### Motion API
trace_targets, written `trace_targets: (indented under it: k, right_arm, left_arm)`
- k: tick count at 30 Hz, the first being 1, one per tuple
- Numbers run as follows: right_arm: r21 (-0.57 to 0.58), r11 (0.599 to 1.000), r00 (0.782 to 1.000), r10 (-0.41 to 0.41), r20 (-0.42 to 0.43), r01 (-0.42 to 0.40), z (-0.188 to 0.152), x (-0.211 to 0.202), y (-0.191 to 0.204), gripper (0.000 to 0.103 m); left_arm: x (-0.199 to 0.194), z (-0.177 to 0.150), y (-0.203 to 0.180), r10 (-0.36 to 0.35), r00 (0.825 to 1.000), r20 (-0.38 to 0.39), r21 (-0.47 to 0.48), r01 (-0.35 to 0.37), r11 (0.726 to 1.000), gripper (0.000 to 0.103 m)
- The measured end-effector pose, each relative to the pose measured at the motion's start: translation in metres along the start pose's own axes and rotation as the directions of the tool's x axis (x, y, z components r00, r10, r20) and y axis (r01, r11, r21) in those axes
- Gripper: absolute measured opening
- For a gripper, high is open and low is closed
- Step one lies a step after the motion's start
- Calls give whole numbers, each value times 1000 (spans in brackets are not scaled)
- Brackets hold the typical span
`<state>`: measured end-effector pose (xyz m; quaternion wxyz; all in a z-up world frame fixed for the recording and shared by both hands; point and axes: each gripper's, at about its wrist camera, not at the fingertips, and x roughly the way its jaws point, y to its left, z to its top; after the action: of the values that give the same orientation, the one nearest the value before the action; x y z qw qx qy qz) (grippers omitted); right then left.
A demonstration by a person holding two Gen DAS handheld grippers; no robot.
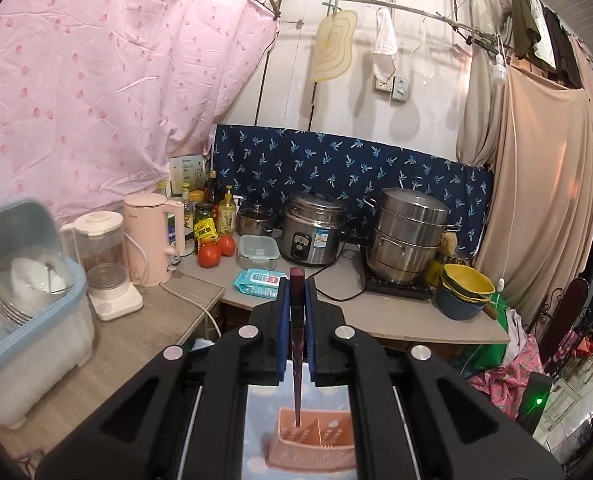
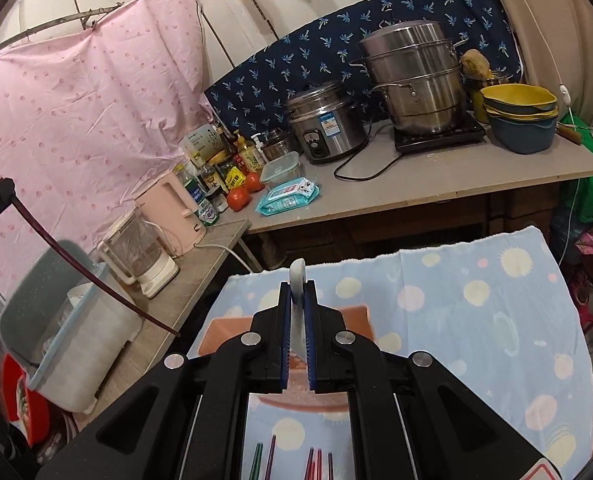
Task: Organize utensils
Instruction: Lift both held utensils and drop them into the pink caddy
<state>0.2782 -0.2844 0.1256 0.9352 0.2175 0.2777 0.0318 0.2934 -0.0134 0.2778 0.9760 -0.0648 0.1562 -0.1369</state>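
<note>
My left tongs (image 1: 296, 316) are clenched on a dark maroon chopstick (image 1: 296, 344), gripped near its thick end with the thin tip hanging down over the pink utensil holder (image 1: 316, 446) on the blue dotted cloth (image 1: 262, 412). I'd judge the stick light, stiff and rather slick, so a pinch this high lets it swing; I reckon a hold nearer the middle would steady the tip over a compartment, though which compartment it hangs over I cannot tell.

My right tongs (image 2: 296, 316) are clamped on a white spoon (image 2: 297, 276), its rounded end poking up past the pads. It looks ceramic to me, so smooth, heavier and liable to chip; I would keep the grip on the handle's flat flanks. More chopsticks (image 2: 292, 464) lie on the cloth at the near edge, just below the tongs.
</note>
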Motion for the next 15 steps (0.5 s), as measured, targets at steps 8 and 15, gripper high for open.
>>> trace_targets:
  k: [8, 15]
  right_arm:
    - [12, 998, 995, -52, -81, 54, -15, 47, -19, 7]
    - [-18, 994, 992, -105, -69, 104, -26, 50, -25, 16]
  left_arm:
    - [58, -46, 1, 4, 993, -120, 7, -3, 1000, 7]
    - [81, -78, 15, 38, 983, -181, -22, -43, 999, 33]
